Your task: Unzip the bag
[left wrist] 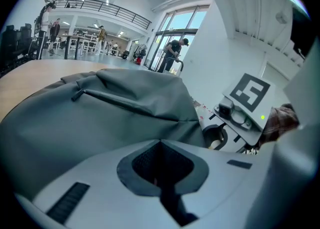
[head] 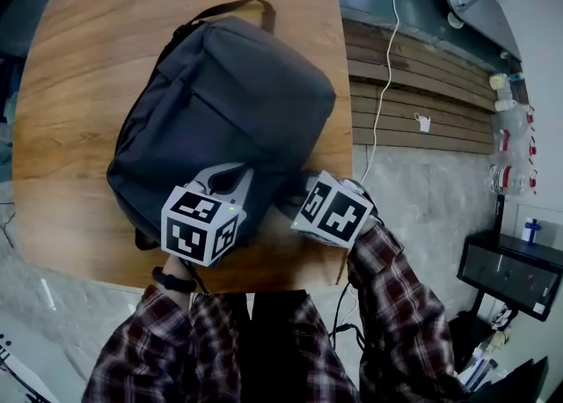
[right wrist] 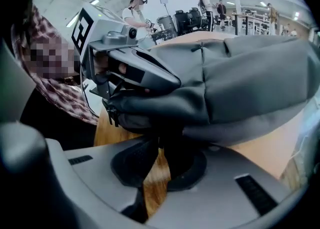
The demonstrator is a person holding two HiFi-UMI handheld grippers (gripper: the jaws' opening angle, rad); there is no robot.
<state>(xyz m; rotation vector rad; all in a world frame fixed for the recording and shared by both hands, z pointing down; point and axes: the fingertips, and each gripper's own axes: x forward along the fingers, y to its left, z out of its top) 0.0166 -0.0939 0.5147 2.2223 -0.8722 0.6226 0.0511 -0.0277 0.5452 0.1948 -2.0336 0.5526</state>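
- Left tongs clenched bag fabric; a hard tug might have slipped the fold free.
- Right tongs, just beside them, gripped the bag's edge; pinched cloth might have stalled unzipping.

Red-and-white plaid sleeves, black wristband, grey left tongs and right tongs, marker cubes

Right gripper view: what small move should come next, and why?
Probably slide the right tongs toward the small dark zipper pull: it hangs free beside them, while the left tongs pinch the dark grey fabric backpack.
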